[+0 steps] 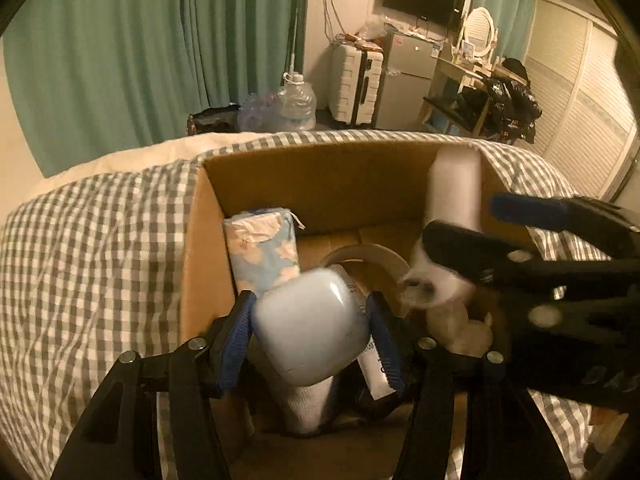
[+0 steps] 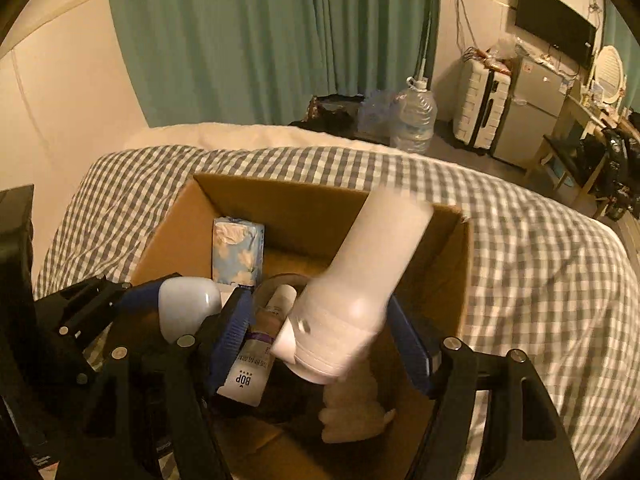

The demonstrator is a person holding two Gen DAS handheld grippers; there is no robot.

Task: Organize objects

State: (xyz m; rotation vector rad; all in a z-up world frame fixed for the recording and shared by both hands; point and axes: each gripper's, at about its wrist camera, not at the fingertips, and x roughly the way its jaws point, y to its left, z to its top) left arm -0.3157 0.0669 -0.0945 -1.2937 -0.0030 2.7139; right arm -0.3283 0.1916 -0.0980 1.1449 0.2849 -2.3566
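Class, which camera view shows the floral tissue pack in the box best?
The left wrist view: the tissue pack stands upright, large and unobstructed against the cardboard box wall. The right wrist view shows it smaller and farther off.

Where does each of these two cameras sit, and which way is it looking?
Left wrist view: sits on the left tool, looks down its fingers at a pale rounded case over the cardboard box; the right tool crosses its right side.
Right wrist view: sits on the right tool, around a white bottle; the left tool shows at left.
Shared: box, tissue pack, checked bedding.
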